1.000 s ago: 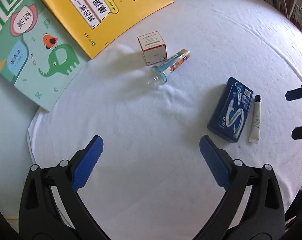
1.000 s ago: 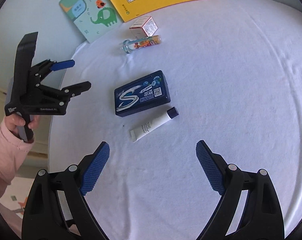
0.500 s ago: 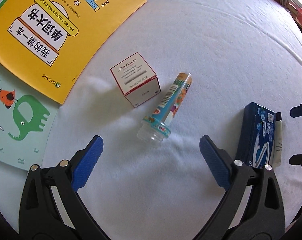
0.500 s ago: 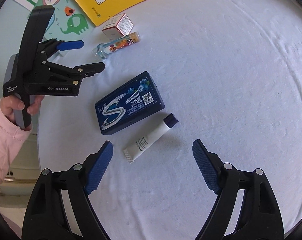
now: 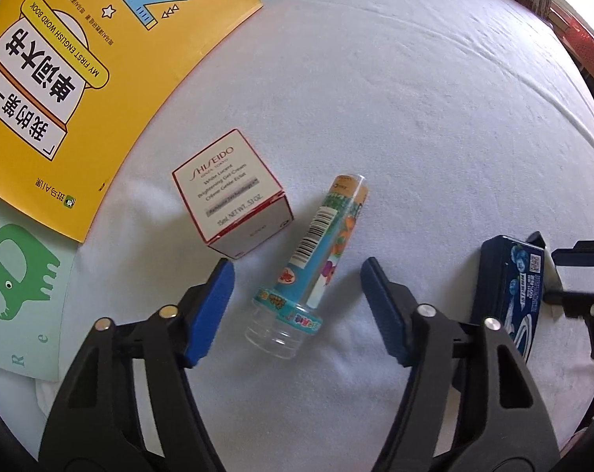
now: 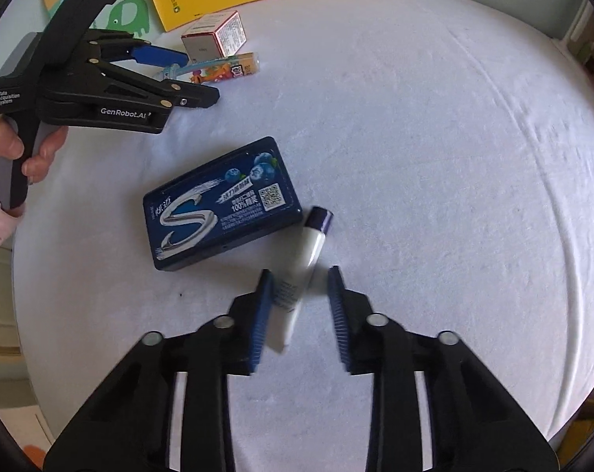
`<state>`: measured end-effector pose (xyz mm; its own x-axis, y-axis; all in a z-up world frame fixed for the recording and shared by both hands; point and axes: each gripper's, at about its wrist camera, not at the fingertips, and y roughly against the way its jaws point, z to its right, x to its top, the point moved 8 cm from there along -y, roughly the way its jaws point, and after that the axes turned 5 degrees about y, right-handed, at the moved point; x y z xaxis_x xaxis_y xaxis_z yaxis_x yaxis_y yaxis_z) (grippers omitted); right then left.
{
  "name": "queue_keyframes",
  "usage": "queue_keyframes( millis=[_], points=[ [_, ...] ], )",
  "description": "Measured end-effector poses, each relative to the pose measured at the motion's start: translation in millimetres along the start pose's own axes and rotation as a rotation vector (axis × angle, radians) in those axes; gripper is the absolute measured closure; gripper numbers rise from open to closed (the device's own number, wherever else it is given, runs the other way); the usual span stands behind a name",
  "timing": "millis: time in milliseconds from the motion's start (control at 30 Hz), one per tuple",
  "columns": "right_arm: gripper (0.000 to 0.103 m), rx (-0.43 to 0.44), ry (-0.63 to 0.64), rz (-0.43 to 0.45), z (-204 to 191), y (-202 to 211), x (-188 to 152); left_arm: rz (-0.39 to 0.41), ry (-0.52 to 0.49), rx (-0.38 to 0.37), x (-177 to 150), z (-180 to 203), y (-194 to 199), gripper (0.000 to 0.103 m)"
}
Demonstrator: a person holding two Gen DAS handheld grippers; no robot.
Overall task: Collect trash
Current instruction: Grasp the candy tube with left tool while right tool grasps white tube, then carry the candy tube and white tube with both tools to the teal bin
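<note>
The left gripper [image 5: 297, 275], just closing, straddles the candy tube [image 5: 316, 251] without touching. The right gripper [image 6: 300, 306], also closing, flanks the white tube [image 6: 300, 275], cap toward 1 o'clock; only its left pad touches.

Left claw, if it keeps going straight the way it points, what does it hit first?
Most likely the clear candy tube, lying on the white cloth between the left claw's fingers, with gaps on both sides. Depth is hard to judge.

carton [image 5: 232, 208]: SHISEIDO | yellow book [image 5: 80, 59]: MY FIRST ENGLISH WORD BOOK | left gripper [image 6: 186, 74]: GenRobot.AI
</note>
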<state>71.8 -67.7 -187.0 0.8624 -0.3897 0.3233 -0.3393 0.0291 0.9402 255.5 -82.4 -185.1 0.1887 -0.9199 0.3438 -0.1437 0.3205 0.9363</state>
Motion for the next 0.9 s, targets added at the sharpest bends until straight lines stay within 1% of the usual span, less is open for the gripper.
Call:
queue_keyframes(
  millis=[67, 133, 200, 333, 367, 467, 600, 767, 900],
  points=[
    [0.087, 0.022, -0.005, -0.012, 4.0, 1.2, -4.6, -0.003, -0.011, -0.032, -2.2, 12.8, 2.4, 0.072],
    [0.087, 0.047, -0.009, -0.023, 8.6, 3.6, -8.9, 0.003, -0.037, -0.008, -4.5, 19.6, 4.8, 0.072],
    [0.087, 0.079, -0.028, -0.026, 13.6, 6.8, -12.0, -0.006, -0.038, -0.01, -8.0, 23.7, 6.9, 0.072],
    [0.087, 0.091, -0.039, -0.007, 30.4, 23.0, -22.7, -0.005, -0.03, 0.003, -10.5, 29.6, 16.4, 0.072],
    [0.087, 0.096, -0.039, -0.005, 33.4, 26.3, -24.3, -0.003, -0.028, 0.005, -10.9, 23.3, 20.0, 0.072],
    [0.087, 0.098, -0.041, 0.01, 41.3, 36.4, -23.6, 0.006, -0.024, 0.019, -13.5, 26.0, 32.8, 0.072],
    [0.087, 0.096, -0.023, 0.035, 55.3, 53.2, -28.6, 0.019, -0.01, 0.039, -25.0, 34.5, 57.0, 0.072],
    [0.087, 0.123, 0.019, 0.061, 41.4, 71.4, -33.0, 0.02, 0.023, 0.068, -35.5, 37.1, 72.8, 0.072],
    [0.087, 0.147, 0.082, 0.071, 30.5, 76.4, -36.0, 0.015, 0.061, 0.102, -53.5, 38.2, 87.7, 0.072]
  ],
)
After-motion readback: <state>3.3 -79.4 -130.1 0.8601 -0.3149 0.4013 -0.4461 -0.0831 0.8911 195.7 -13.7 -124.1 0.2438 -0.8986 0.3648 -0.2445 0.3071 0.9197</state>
